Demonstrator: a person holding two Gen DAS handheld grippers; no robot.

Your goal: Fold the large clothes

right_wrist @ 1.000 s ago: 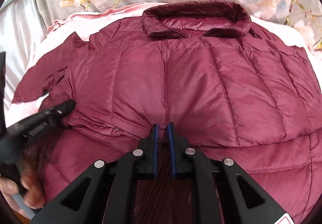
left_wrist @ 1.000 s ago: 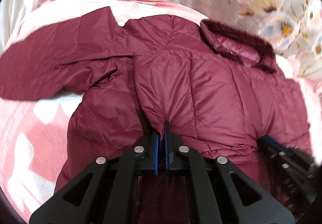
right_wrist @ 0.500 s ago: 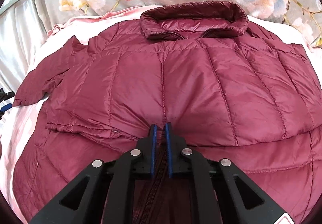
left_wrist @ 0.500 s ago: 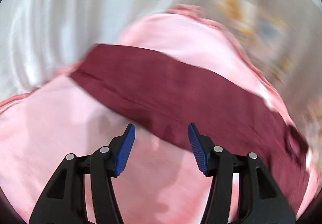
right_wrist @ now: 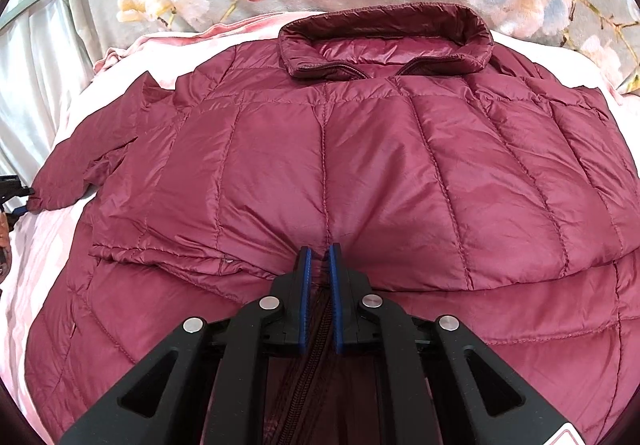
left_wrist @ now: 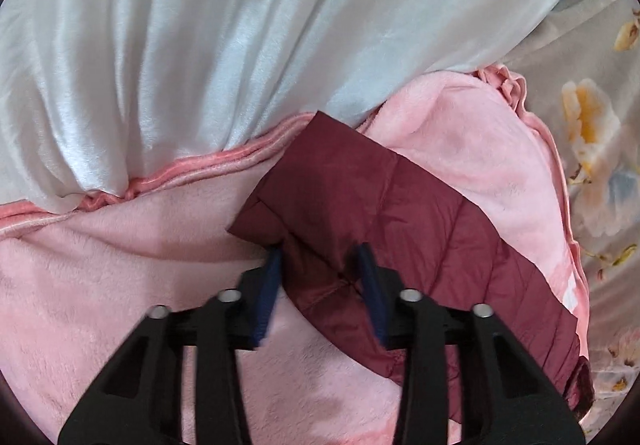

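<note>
Left gripper (left_wrist: 320, 265) jaws closing around cuff of sleeve (left_wrist: 360, 213) of maroon quilted puffer jacket (right_wrist: 340, 165), not yet pinching. Right gripper (right_wrist: 319, 261) clamps jacket's folded hem on fuzzy pink blanket (left_wrist: 100, 265).

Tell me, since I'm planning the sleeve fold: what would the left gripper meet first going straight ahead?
Most likely the maroon jacket sleeve: its cuff end already lies between the closing jaws of the left gripper.

Left claw (left_wrist: 318, 287) closing around maroon sleeve (left_wrist: 384, 229) on pink blanket (left_wrist: 120, 265).
</note>
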